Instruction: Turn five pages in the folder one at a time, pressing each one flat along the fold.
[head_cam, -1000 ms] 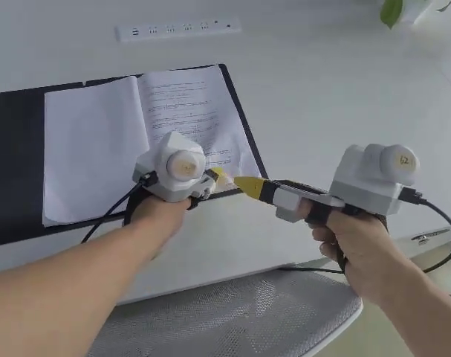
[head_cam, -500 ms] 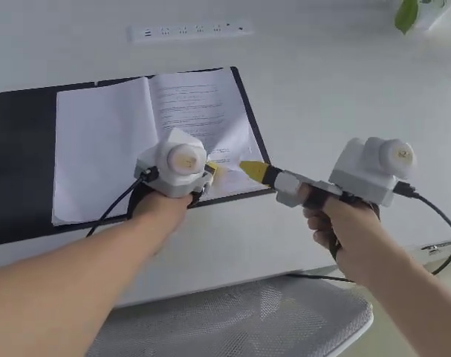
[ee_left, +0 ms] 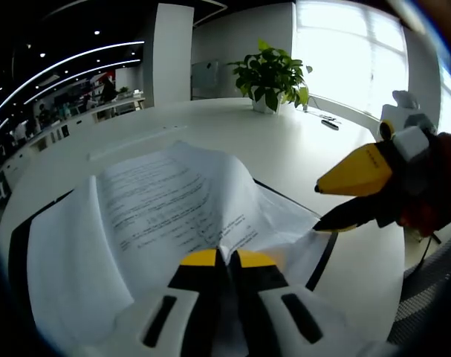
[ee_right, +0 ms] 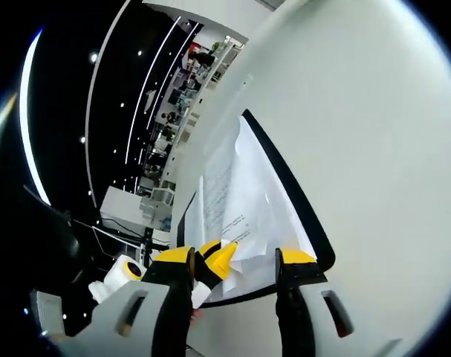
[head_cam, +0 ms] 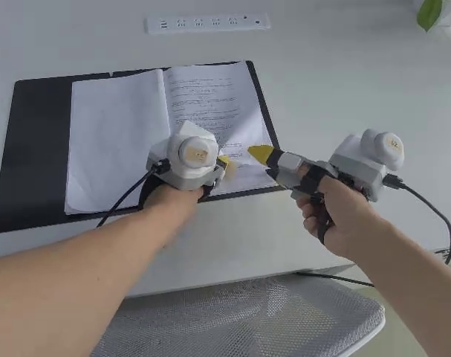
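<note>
A black folder (head_cam: 32, 149) lies open on the white table, a blank sheet on its left and a printed page (head_cam: 210, 97) on its right. My left gripper (head_cam: 225, 165) is at that page's near edge. In the left gripper view its jaws (ee_left: 219, 258) are shut on the page (ee_left: 166, 201), which puckers up at the pinch. My right gripper (head_cam: 261, 154) hovers at the folder's near right corner, just right of the left one. Its jaws (ee_right: 236, 254) stand open, with the page's corner (ee_right: 247, 193) and the left gripper's yellow tip between them.
A white power strip (head_cam: 208, 23) lies on the table beyond the folder. A potted plant (ee_left: 270, 74) stands at the far right corner. A grey mesh chair (head_cam: 240, 320) sits below the table's near edge, and both grippers trail black cables.
My right gripper has moved left and forward, closer to the folder's near right corner. The left gripper has stayed at the page's near edge. The head camera has shifted.
</note>
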